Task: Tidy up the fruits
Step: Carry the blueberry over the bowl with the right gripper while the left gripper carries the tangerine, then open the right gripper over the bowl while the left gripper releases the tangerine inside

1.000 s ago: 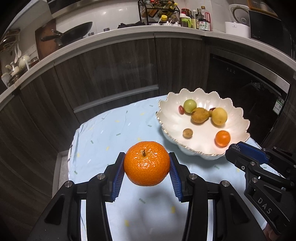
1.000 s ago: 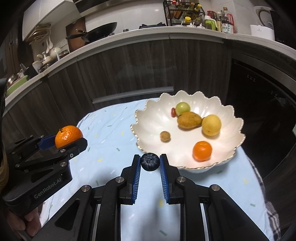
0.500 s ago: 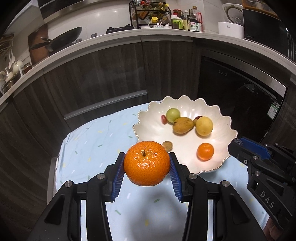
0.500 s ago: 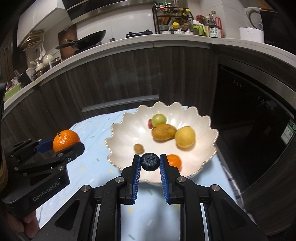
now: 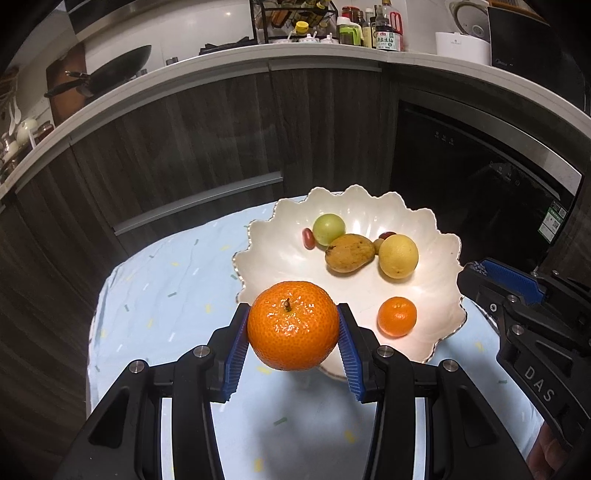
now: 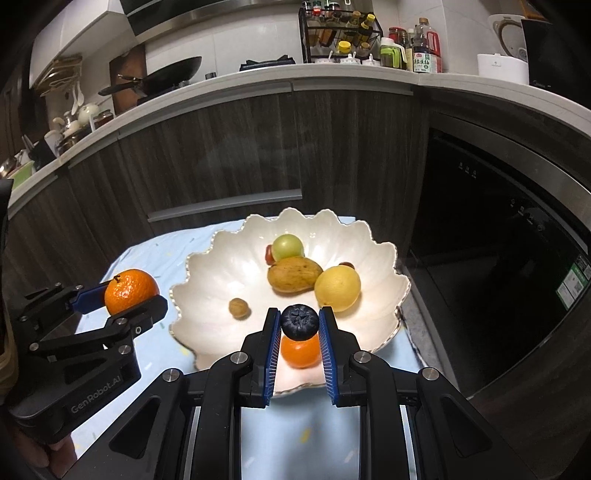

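Left gripper (image 5: 292, 334) jaws clamped on big orange (image 5: 293, 325), held above near left rim of white bowl (image 5: 273, 254). Right gripper (image 6: 298, 325) jaws pinching blueberry (image 6: 299, 322) over bowl's near edge. Bowl on desk (image 5: 159, 295), blue cloth; inside: mango (image 6: 294, 274), lemon (image 6: 337, 288), green fruit (image 6: 287, 246), small orange (image 5: 397, 316).

Home kitchen: curved white countertop (image 6: 354, 83) over dark wood-grain cabinets (image 6: 221, 155); wok (image 6: 166, 75) at 11 o'clock, spice rack (image 6: 340, 33) and sauce bottles (image 6: 424, 51) at 12, kettle (image 6: 506, 29) at 1, built-in dishwasher (image 6: 498, 221) at 3.
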A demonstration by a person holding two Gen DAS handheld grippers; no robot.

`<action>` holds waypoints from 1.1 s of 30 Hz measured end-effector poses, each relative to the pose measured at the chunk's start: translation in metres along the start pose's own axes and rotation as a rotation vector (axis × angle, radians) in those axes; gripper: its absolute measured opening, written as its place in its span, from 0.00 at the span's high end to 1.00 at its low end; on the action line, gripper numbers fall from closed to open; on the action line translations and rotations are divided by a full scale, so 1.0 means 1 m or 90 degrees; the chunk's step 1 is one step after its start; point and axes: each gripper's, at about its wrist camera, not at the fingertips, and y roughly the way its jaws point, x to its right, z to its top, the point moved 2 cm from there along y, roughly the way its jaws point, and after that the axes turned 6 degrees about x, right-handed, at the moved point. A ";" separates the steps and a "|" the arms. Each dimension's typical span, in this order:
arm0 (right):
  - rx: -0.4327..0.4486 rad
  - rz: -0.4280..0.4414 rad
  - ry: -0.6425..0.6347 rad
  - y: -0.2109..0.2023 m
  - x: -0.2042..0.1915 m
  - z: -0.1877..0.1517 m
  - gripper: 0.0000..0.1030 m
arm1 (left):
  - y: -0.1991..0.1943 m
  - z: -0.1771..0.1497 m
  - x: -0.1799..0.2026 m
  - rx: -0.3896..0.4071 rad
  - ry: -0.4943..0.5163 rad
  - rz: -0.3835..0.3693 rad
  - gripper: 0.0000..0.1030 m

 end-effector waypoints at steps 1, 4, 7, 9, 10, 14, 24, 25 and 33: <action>-0.001 -0.002 0.000 0.002 0.002 0.000 0.78 | 0.004 0.001 0.002 -0.001 0.002 -0.001 0.56; -0.007 -0.008 -0.001 0.013 0.010 0.003 0.78 | 0.013 0.003 0.007 -0.005 0.003 -0.006 0.56; -0.012 -0.010 0.001 0.022 0.017 0.006 0.78 | 0.023 0.006 0.011 -0.009 0.005 -0.012 0.56; -0.017 -0.011 0.000 0.028 0.020 0.007 0.78 | 0.029 0.007 0.014 -0.011 0.007 -0.017 0.56; -0.020 -0.011 0.000 0.031 0.022 0.008 0.78 | 0.031 0.008 0.015 -0.012 0.008 -0.018 0.56; -0.030 -0.008 -0.005 0.042 0.025 0.008 0.78 | 0.043 0.009 0.020 -0.021 0.010 -0.025 0.56; -0.070 0.003 -0.011 0.064 0.030 0.005 0.77 | 0.064 0.005 0.024 -0.062 0.011 -0.023 0.55; -0.073 0.002 -0.014 0.065 0.030 0.005 0.77 | 0.065 0.004 0.023 -0.065 0.009 -0.024 0.55; -0.066 -0.021 -0.008 0.065 0.034 0.004 0.48 | 0.058 0.005 0.020 -0.054 0.010 -0.011 0.33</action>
